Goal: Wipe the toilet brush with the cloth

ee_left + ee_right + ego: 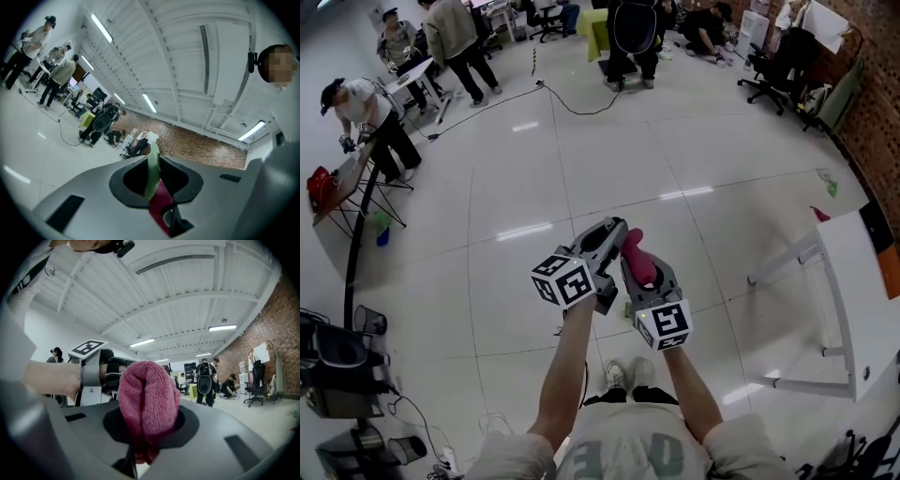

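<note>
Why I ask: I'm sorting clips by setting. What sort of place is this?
Likely a large open workshop or lab: a brick wall, office chairs, and people working at small tables.

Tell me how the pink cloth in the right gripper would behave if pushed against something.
The pink cloth is probably soft and floppy: it bulges as a folded wad from the right gripper. Its looped terry pile suggests it drags rather than slips. It looks light and would likely squash when pushed.
</note>
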The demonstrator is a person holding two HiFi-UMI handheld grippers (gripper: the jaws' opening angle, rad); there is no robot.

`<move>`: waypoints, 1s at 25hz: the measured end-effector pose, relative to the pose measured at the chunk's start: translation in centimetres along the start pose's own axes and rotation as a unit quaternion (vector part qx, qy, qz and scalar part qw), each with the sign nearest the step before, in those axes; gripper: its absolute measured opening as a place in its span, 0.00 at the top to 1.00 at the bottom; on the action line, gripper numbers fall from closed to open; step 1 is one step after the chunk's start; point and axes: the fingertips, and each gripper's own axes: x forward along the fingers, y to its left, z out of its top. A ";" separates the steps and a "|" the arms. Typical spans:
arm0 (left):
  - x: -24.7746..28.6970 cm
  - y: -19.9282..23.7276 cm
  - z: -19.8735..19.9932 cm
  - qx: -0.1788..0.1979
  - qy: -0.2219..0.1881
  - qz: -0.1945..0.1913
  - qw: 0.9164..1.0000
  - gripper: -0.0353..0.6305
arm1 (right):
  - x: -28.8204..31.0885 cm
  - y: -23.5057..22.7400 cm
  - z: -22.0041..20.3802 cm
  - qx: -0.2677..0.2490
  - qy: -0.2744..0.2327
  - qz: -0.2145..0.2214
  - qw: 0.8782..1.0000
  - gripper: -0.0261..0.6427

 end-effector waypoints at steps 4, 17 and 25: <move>0.4 -1.4 -0.1 -0.004 0.006 -0.013 1.000 0.85 | 0.3 0.3 -0.2 -0.020 0.013 0.010 1.000 0.86; -1.1 -3.7 2.9 -0.030 -0.003 -0.045 0.999 0.85 | 0.6 0.8 -5.5 -0.008 0.076 -0.004 0.997 0.86; -2.4 -5.6 3.7 -0.033 0.000 -0.071 0.997 0.85 | 0.7 1.6 -8.5 0.002 0.104 0.000 0.995 0.86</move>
